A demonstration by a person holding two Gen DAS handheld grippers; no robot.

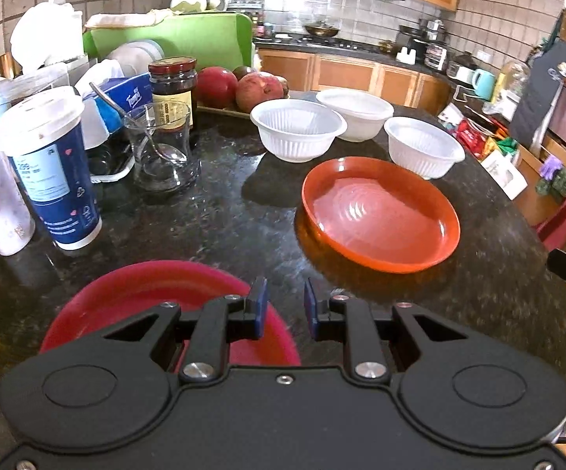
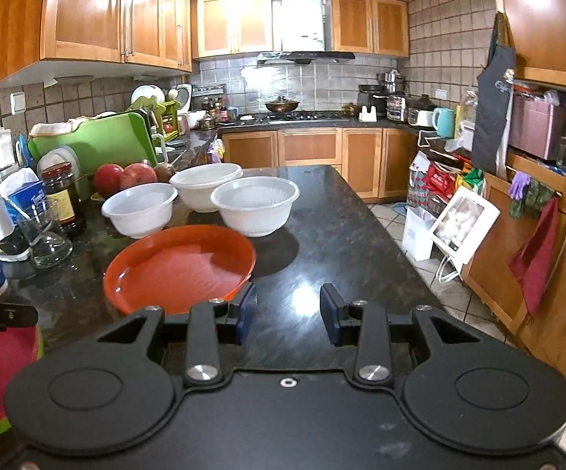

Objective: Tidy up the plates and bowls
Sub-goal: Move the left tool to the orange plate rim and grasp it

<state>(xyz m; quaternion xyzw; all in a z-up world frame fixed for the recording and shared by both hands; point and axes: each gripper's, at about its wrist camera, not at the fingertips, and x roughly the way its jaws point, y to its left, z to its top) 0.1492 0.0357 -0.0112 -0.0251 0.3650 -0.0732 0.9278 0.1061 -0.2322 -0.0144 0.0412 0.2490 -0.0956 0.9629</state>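
Both grippers hang empty over the counter (image 2: 341,211), left gripper (image 1: 285,307) narrowly parted above the red plate (image 1: 126,293), right gripper (image 2: 287,313) wider beside the orange plate (image 2: 181,266).

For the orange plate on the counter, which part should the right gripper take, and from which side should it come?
Take the raised rim of the orange plate at its near right edge, coming in low from the front. The plate lies flat, so only the thin upturned rim fits between the fingers. That edge is nearest the open right gripper, and the white bowls crowd the far side.
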